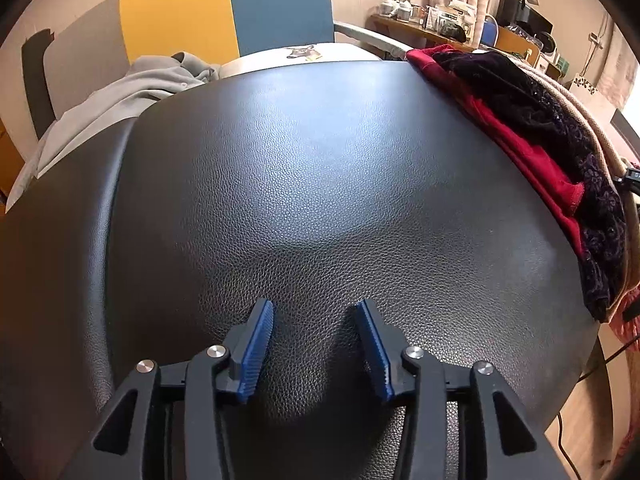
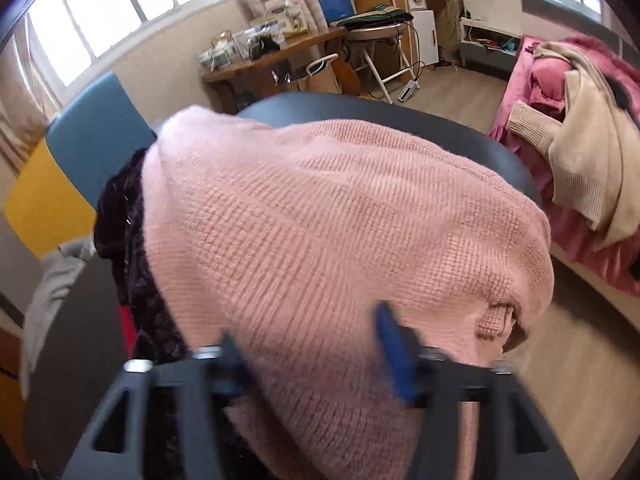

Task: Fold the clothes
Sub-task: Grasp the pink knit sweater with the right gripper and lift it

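Starting at the jaws, we find the left gripper (image 1: 314, 312) released, its blue pads (image 1: 256, 350) spread apart with nothing between them, poised over a bare stretch of the black leather-textured worktop (image 1: 320, 184). The right gripper (image 2: 312, 344) also stands spread, and a pink knit sweater (image 2: 340, 220) fills the gap between its jaws; the right wrist view is smeared by motion, so whether the pads actually touch the knit we cannot tell.

The sweater lies heaped at the right side of the worktop, on top of a dark purple velvet garment (image 2: 124, 240). From the left wrist view we note the same stack along the worktop's right edge: the dark purple piece over a red garment (image 1: 532, 160). A grey garment (image 1: 132, 92) lies at the far left corner. Beyond the worktop, a beige sweater (image 2: 580, 152) rests on pink bedding (image 2: 536, 80).
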`<action>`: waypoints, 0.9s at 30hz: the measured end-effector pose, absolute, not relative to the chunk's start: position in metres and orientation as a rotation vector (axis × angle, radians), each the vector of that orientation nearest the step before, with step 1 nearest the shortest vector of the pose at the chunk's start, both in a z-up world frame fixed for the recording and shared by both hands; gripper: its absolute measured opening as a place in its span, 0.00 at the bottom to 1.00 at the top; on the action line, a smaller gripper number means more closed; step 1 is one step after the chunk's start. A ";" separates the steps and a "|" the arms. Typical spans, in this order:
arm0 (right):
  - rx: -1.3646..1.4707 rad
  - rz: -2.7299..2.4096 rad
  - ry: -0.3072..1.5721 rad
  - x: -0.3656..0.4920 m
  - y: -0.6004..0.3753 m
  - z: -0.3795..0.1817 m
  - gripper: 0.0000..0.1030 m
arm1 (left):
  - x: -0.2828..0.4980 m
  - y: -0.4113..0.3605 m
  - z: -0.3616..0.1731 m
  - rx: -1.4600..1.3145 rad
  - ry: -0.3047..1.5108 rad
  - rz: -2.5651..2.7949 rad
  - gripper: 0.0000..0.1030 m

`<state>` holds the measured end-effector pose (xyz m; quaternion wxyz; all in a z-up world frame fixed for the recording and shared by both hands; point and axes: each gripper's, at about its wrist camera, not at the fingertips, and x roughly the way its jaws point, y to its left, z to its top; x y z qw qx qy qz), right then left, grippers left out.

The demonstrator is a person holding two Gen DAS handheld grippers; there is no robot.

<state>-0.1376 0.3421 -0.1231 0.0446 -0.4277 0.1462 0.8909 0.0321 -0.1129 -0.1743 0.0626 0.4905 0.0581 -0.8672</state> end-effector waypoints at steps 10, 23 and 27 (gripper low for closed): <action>-1.210 2.990 1.197 -0.116 0.322 -0.087 0.00 | 0.029 -0.113 -0.175 1.501 0.173 -2.647 0.57; -1.233 3.035 1.610 -0.066 0.254 -0.102 0.30 | 0.054 -0.124 -0.154 1.477 0.188 -2.709 0.57; -0.863 2.686 1.882 -0.027 0.366 -0.133 0.91 | 0.054 -0.121 -0.143 1.453 0.198 -2.739 0.57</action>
